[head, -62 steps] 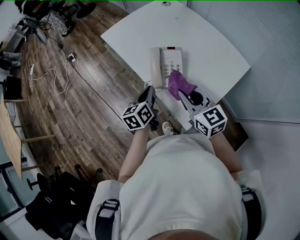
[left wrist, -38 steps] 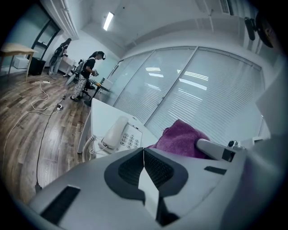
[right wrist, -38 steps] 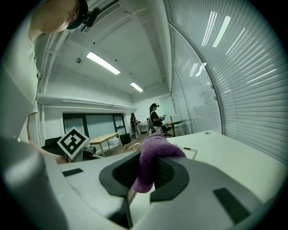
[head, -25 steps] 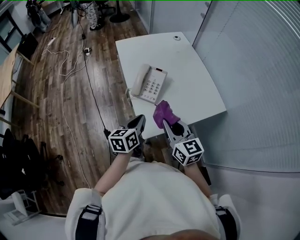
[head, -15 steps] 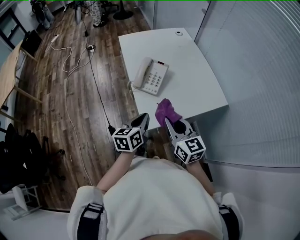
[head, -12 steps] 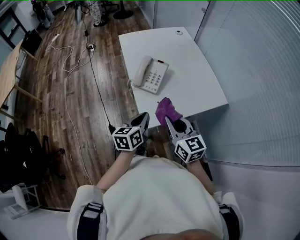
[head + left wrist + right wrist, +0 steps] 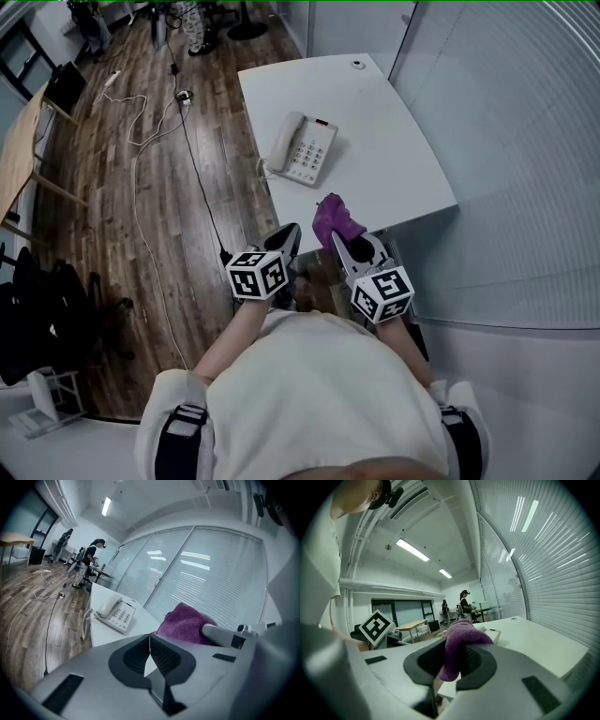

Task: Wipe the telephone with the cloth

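The right gripper has its jaws pinched on the purple cloth, with the white table just beyond.

Bright, even ceiling-strip lighting, glare streaks on the blinds, strong fisheye warping with dark vignetted corners.

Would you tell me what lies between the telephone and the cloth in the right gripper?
Only bare white table; the head view shows nothing between the telephone and the purple cloth clamped in the right gripper.

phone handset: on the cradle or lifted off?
On the cradle: the handset lies flat in place beside the keypad of the telephone.
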The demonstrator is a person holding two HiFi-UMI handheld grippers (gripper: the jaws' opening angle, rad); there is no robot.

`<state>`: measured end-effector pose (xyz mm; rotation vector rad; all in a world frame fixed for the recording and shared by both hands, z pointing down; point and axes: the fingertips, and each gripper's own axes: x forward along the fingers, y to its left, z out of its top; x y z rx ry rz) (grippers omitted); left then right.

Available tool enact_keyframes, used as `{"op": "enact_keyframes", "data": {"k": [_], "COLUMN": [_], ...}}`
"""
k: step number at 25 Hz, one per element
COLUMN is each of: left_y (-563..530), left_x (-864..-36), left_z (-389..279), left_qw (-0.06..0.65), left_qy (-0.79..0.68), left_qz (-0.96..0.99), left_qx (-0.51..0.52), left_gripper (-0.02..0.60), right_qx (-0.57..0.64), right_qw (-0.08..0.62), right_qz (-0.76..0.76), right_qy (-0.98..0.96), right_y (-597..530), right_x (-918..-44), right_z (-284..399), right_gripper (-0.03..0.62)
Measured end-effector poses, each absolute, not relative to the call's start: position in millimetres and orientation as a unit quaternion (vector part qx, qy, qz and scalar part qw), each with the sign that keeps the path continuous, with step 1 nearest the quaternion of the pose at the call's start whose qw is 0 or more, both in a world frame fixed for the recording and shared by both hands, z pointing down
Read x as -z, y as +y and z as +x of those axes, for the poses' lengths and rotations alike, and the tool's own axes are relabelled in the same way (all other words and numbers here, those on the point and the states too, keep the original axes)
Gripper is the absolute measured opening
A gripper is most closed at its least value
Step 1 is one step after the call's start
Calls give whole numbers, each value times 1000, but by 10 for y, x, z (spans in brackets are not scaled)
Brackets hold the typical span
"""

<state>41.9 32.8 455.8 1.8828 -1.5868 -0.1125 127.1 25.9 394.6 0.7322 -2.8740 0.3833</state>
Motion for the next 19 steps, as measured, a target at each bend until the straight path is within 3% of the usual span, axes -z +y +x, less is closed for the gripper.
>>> {"op": "enact_keyframes", "data": {"k": [19], "left_y": [287], "left_x": [-4603], "left_z": [392], "left_qw": [339], "left_qy": [-602], "left_qz": [722], "left_qx": [40], "left_gripper": [23], "right_qx": [-130], "right_qw": [80], "right_qz": [242], "right_qy": [-958], "right_y": [231], "right_x": [-3995], "right_z": [1179], "right_gripper": [61]}}
